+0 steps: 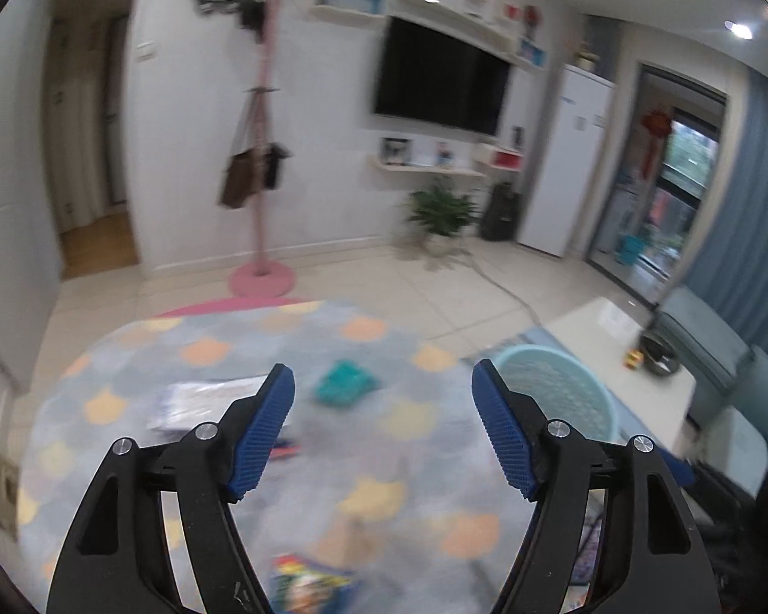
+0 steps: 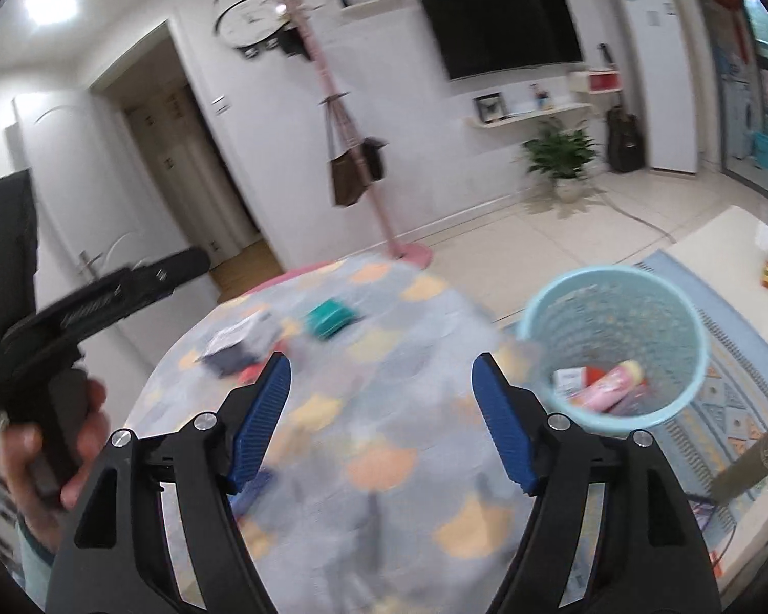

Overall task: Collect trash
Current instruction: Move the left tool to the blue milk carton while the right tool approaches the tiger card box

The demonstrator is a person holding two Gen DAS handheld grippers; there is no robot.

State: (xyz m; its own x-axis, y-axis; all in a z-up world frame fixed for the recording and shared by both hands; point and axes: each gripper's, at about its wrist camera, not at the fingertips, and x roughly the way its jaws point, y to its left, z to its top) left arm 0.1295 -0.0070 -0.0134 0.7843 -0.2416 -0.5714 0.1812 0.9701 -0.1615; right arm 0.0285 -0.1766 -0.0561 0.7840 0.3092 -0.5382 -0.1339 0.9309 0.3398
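Note:
A round table (image 1: 409, 465) under a grey cloth with orange shapes fills the foreground of both views. On it lie a teal packet (image 1: 345, 384) (image 2: 330, 317), a clear plastic wrapper (image 1: 199, 401) (image 2: 240, 340), a small red and blue piece (image 1: 284, 447) and a colourful packet (image 1: 307, 583) at the near edge. My left gripper (image 1: 383, 371) hangs open above the cloth, nothing between its fingers. My right gripper (image 2: 381, 360) is open and empty too. A light blue basket (image 1: 563, 389) (image 2: 614, 286) stands right of the table, with a pink tube (image 2: 609, 384) inside.
A hand (image 2: 77, 424) holds the left tool's black handle at the left of the right wrist view. A pink coat stand (image 1: 261, 235) rises behind the table. A low white table (image 1: 619, 348) and a grey-blue seat (image 1: 706, 337) are on the right, a potted plant (image 1: 443, 215) by the wall.

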